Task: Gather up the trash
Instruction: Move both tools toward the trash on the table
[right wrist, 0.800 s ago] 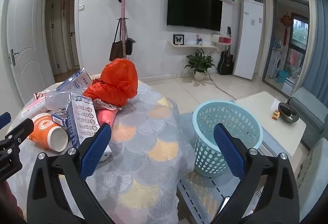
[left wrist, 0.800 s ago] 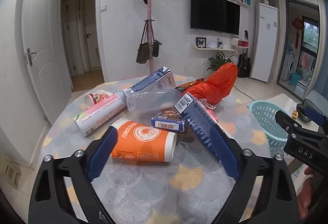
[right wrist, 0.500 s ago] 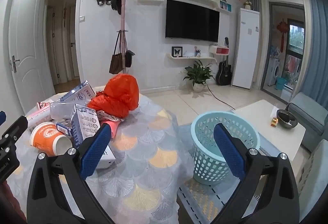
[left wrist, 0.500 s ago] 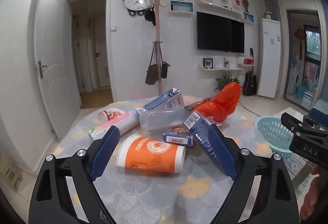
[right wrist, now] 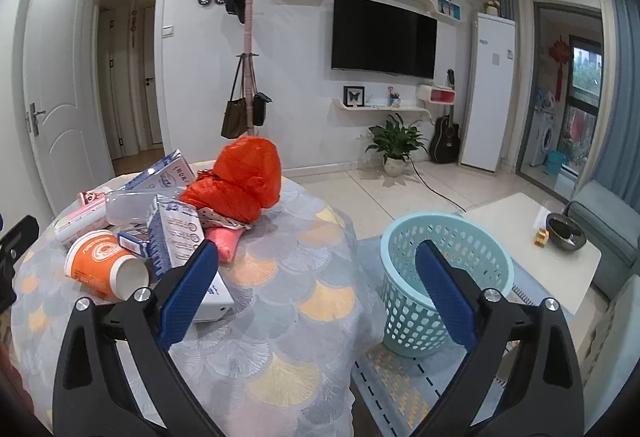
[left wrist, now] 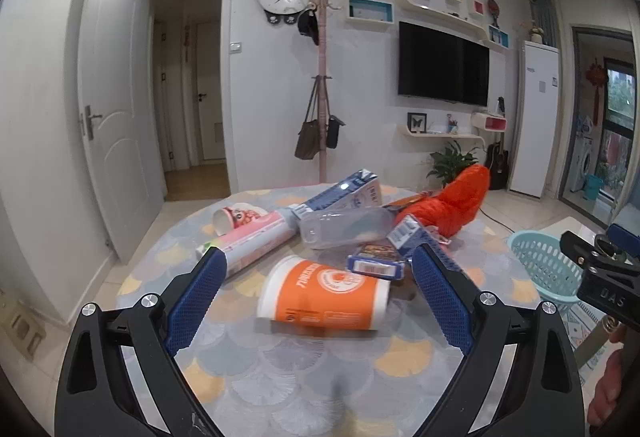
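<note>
Trash lies heaped on the round table: an orange paper cup on its side nearest the left gripper, with a pink tube, a clear plastic bottle, blue-and-white cartons, a small flat box and an orange plastic bag behind it. Left gripper: fingers spread wide, holding nothing, facing the cup. Right gripper: fingers likewise apart and empty, between the table edge and the light-blue basket on the floor beside the table
</note>
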Demonstrator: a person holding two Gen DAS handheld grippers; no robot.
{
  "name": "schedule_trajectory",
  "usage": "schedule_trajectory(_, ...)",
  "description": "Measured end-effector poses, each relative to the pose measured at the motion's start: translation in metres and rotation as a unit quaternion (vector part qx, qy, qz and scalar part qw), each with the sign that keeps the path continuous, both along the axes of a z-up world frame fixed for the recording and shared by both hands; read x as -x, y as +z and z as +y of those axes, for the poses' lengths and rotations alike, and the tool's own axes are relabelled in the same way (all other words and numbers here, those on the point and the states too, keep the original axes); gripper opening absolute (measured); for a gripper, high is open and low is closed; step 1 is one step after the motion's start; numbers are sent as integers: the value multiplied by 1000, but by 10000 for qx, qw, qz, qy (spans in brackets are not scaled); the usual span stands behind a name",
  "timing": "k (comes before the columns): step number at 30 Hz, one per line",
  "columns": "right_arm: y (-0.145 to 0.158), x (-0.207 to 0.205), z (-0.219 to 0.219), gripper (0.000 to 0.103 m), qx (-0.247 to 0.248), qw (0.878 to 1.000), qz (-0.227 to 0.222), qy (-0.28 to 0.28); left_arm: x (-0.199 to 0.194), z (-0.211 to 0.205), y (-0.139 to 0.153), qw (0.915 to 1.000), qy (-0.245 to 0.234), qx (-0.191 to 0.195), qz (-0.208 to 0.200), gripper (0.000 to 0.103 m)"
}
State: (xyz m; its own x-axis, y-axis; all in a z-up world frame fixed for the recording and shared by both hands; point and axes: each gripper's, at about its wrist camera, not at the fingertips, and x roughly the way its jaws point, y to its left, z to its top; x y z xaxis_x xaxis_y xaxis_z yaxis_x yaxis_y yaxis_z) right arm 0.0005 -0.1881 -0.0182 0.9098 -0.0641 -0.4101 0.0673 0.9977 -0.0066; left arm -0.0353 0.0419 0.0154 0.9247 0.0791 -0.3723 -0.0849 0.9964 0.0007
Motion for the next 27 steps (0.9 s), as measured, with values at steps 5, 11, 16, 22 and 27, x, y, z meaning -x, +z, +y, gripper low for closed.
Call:
schedule_trajectory(5,1,1,7,90,60,10000,0,77,1,9,1,10000,94,24,1,93)
schedule_trajectory(11,2,1,10,89,90,9999,7,83,3,12,1,9999,104,48,-38,95)
schedule_trajectory(16,3,-2,9,83,-9,9999,94,116,3,11,2,10000,15,64,-65,95)
schedule_trajectory(22,2,-1,10,82,23,9999,55,102,2,10,3,9999,-46,81,-66,95)
schedule_trajectory(27,1,-2,8,82,-56,9998,106,152,2,11,1,10000,-5,64,-65,95)
